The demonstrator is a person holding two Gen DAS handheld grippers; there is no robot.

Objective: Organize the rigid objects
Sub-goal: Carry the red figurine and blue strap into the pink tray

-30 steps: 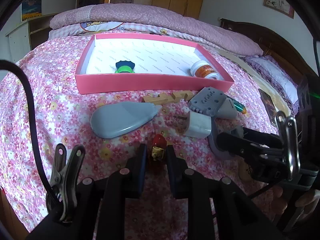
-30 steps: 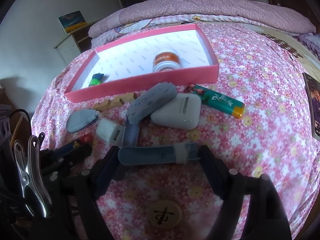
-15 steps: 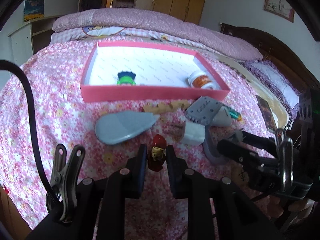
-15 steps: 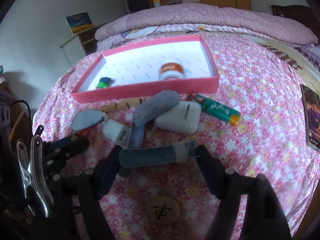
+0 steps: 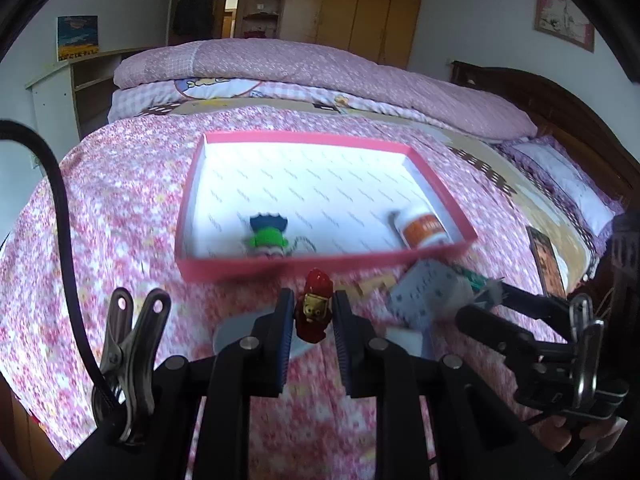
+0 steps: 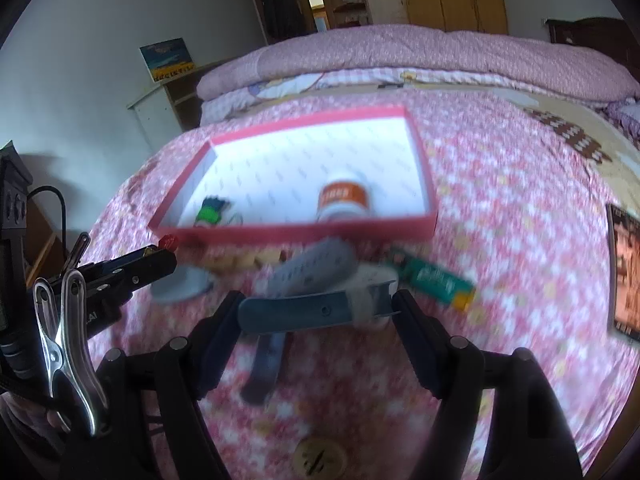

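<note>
My left gripper (image 5: 314, 322) is shut on a small red and gold figurine (image 5: 316, 308), held off the bedspread just short of the pink box (image 5: 320, 266). My right gripper (image 6: 320, 314) is shut on a long blue-grey tool (image 6: 304, 312) that lies crosswise between its pads, lifted above the pile of items. The white-lined pink box (image 6: 300, 234) holds a green and blue toy (image 5: 268, 234) and an orange-labelled bottle (image 6: 344, 198) on its side. In the right wrist view, the left gripper (image 6: 160, 258) shows with the figurine (image 6: 168, 241) at its tip.
Loose on the flowered bedspread lie a grey perforated piece (image 6: 316, 268), wooden puzzle pieces (image 6: 244, 260), a white case (image 6: 374, 276), a green tube (image 6: 436, 280), a grey oval (image 6: 180, 286) and a dark blue strip (image 6: 266, 364). A book (image 6: 624, 272) lies at the right.
Both grippers have risen off the bedspread with the figurine and the tool and stand nearer the box's front wall. The items on the bed have not moved.
</note>
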